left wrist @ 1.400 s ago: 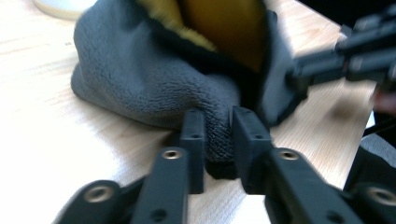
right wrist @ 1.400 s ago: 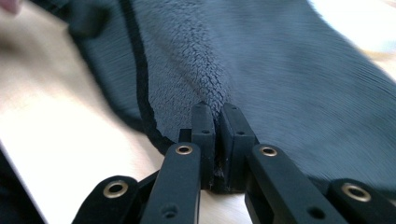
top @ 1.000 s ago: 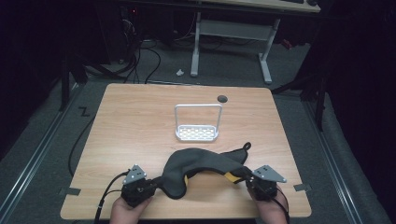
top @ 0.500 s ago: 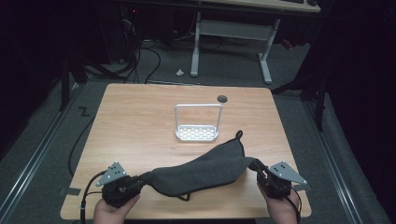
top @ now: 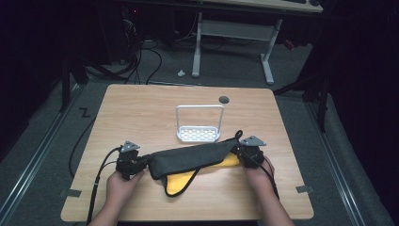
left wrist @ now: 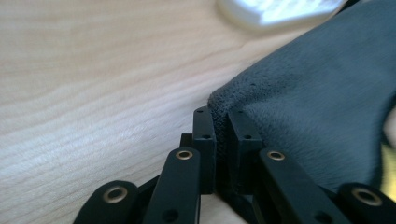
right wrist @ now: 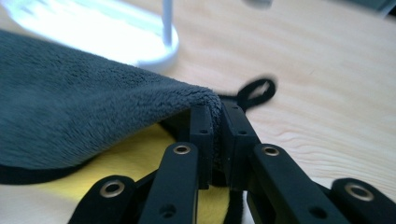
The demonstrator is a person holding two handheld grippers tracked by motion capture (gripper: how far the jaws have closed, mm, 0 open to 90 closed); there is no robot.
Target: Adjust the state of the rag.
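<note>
Near the front edge of the table, a grey cloth w/ yellow underside is stretched between the two tongs, roughly parallel to that edge. Left gripper has its jaws nearly closed, pinching the cloth's left corner; left gripper view shows the plush grey edge squeezed between the two black jaws w/ hardly any gap. Right gripper likewise: jaws close together on the right corner, and in the right gripper view the fabric is wedged between them, w/ a small black hang loop just beyond. Both corners look secured, cloth pulled fairly taut along its top edge, middle sagging so a yellow flap w/ black trim hangs onto the table below. My read: grasp & spread are done; the cloth seems mid-fold or mid-lift, approx. halfway. Left to do, prob.: bring it over the white rack, which stands just behind the cloth, touching or nearly so at the right end (can't tell which), or lay it flat & finish the fold. Rack carries nothing yet, so hanging or placing isn't done.
</note>
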